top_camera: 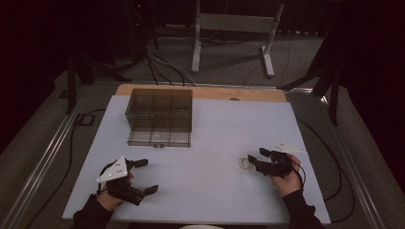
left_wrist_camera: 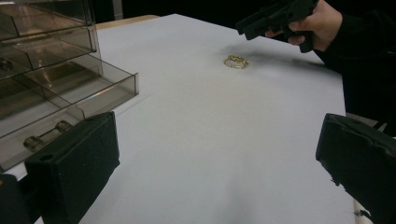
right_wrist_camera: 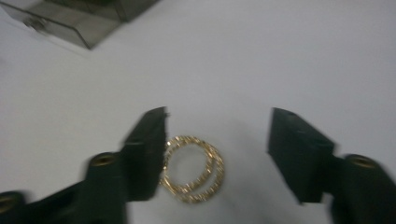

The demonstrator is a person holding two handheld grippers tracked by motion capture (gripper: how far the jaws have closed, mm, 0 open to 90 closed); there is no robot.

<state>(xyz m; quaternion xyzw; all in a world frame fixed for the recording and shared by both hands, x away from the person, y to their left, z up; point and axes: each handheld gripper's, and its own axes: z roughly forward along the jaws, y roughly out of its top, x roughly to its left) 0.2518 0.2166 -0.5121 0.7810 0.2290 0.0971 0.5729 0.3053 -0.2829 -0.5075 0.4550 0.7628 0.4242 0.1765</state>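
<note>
Just between right hand-held gripper's [right_wrist_camera: 217, 154] jaws: bracelets [right_wrist_camera: 194, 169].

In the right gripper view, the right tongs [right_wrist_camera: 217, 154] stand with their two black jaws spread wide apart, low over the white table [right_wrist_camera: 261, 60]. Between the jaws, close against the inner face of the left one, lies a gold bracelet [right_wrist_camera: 192, 169], flat on the table; it looks like two beaded rings overlapping, though the blur makes it hard to tell whether they are joined. The bracelet seems to touch the left jaw or lie just beside it, and it is well apart from the right jaw. At the top left corner, far from the tongs, sits the smoky clear plastic drawer box [right_wrist_camera: 88, 21], with a small handle on its front.
</note>
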